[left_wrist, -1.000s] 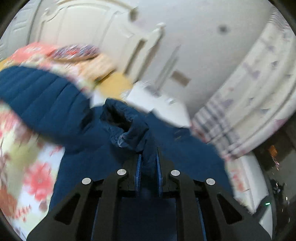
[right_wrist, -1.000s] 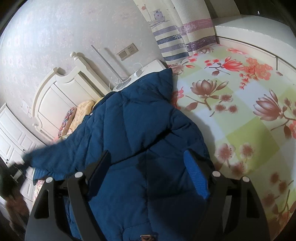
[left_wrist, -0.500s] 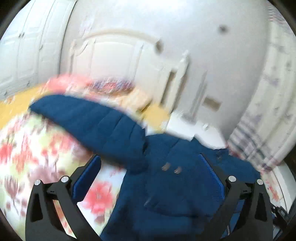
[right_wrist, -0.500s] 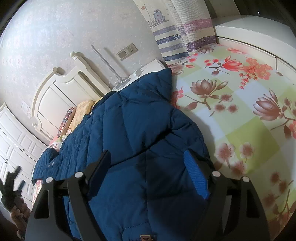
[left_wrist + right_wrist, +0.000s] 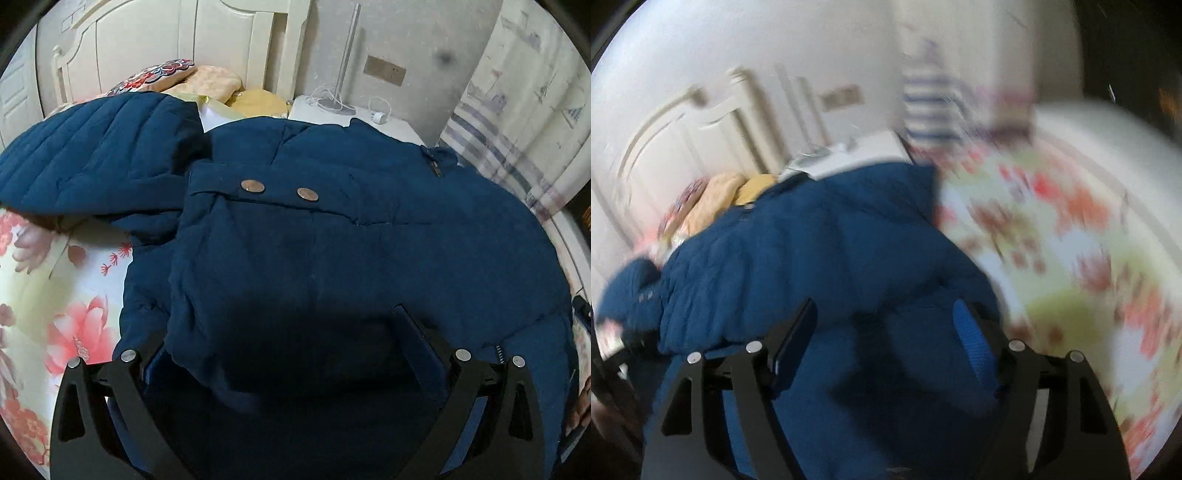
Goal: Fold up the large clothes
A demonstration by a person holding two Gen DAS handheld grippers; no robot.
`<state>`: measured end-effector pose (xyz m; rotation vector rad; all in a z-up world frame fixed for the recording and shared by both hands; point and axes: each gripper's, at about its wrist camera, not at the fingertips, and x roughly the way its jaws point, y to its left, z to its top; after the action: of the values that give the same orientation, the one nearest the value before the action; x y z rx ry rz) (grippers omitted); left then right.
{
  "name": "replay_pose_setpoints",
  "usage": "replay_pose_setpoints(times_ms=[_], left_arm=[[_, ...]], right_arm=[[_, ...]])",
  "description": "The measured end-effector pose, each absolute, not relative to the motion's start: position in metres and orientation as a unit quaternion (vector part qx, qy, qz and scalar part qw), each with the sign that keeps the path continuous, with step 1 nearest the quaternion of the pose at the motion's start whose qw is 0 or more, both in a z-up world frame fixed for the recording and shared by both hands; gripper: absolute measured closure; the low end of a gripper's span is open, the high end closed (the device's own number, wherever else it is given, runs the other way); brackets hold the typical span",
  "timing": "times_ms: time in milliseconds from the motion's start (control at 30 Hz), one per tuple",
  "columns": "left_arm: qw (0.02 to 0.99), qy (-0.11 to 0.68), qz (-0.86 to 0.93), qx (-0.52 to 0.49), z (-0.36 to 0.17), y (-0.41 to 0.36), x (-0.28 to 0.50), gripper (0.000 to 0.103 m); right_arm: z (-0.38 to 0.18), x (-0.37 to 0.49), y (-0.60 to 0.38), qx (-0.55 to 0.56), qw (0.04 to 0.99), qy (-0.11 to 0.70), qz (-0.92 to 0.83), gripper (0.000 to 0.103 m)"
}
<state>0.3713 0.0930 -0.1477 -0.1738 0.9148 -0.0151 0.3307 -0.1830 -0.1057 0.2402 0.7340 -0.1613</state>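
A dark blue quilted padded jacket (image 5: 332, 240) lies on the floral bedsheet (image 5: 55, 295). Its quilted sleeve (image 5: 92, 155) lies stretched out to the left, and a flap with two copper snap buttons (image 5: 279, 189) faces up. My left gripper (image 5: 284, 354) is open and empty, low over the jacket's near part. In the blurred right wrist view the same jacket (image 5: 812, 258) fills the lower middle. My right gripper (image 5: 886, 332) is open and empty just above it.
A white headboard (image 5: 221, 48) and pillows (image 5: 207, 81) stand behind the jacket. A white nightstand (image 5: 351, 114) with a lamp pole and cables is at the back. Striped curtains (image 5: 517, 129) hang at the right. Floral sheet (image 5: 1071, 258) shows right of the jacket.
My left gripper let go of the jacket fabric, opened, and dropped low over the jacket. The sleeve now lies flat at the left. My right gripper is moving, blurring its view.
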Motion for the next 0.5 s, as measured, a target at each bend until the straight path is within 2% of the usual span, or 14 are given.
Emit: replay_pose_setpoints(times_ms=[133,200,333,400,500], left_arm=[[0.896,0.438,0.0,-0.075,-0.15,0.091,0.367,0.005],[0.896,0.437,-0.001,-0.078,-0.146,0.091,0.369,0.005],[0.898,0.426,-0.015,-0.109,-0.142,0.096,0.369,0.005],[0.901,0.403,-0.039,-0.157,-0.138,0.11,0.363,0.005],[0.9,0.312,-0.066,-0.296,-0.124,0.164,0.339,0.005]], right_arm=[[-0.081,0.375,-0.132,0.002,0.933,0.355,-0.051,0.027],[-0.083,0.404,-0.12,-0.011,0.927,0.374,-0.031,0.021],[-0.135,0.458,-0.115,-0.012,0.868,0.494,-0.054,0.012],[-0.138,0.455,-0.115,-0.001,0.873,0.482,-0.071,0.009],[-0.123,0.434,-0.105,0.008,0.89,0.447,-0.091,0.012]])
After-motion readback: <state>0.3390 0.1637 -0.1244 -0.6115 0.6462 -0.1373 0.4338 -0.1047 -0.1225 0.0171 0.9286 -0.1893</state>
